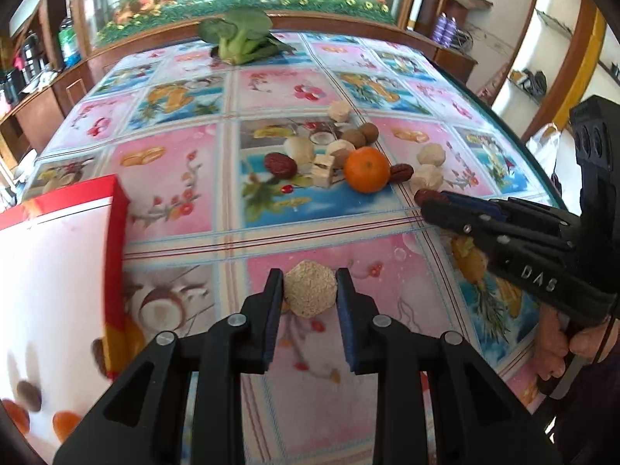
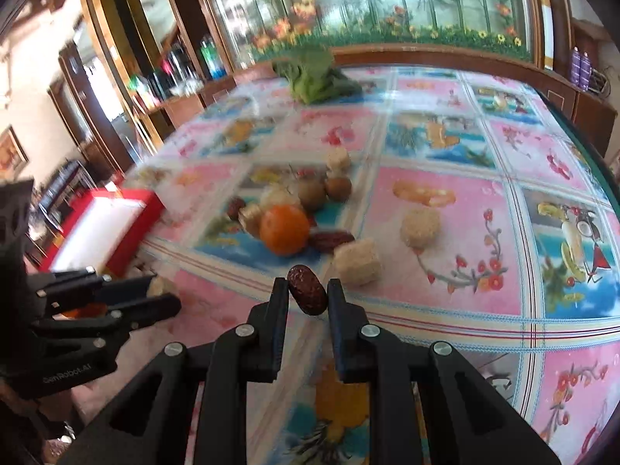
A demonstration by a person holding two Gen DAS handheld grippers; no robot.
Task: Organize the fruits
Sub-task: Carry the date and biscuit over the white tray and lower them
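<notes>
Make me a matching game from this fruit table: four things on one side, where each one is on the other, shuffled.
Things:
1. red date
2. round beige cake
3. orange
4. leafy greens

Places:
A. at the far edge of the table
B. between the right gripper's pads
C. in the middle of the pile on the cloth
D. between the left gripper's pads

Pairs: 1-B, 2-D, 3-C, 4-A
</notes>
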